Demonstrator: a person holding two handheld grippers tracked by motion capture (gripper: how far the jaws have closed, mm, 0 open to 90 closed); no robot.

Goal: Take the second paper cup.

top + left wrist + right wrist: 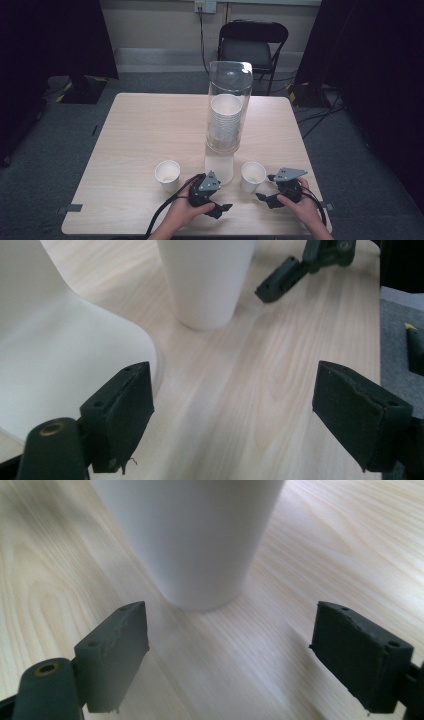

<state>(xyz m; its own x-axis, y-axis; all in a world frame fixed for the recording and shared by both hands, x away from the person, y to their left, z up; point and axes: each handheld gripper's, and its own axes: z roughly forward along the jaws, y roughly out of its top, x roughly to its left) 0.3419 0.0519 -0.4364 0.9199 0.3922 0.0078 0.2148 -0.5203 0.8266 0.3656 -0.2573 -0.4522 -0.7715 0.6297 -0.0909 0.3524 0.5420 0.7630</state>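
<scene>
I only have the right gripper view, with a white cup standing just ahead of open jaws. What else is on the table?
Observer: A tall clear dispenser holding a stack of cups stands at the table's middle.
Operator: Any other loose cup?
Observer: Yes, a second white cup stands left of the dispenser's base; yours is the right cup.
Operator: Where's the other gripper?
Observer: The left gripper sits near the table's front edge, jaws open, pointing toward your right gripper, holding nothing.
</scene>
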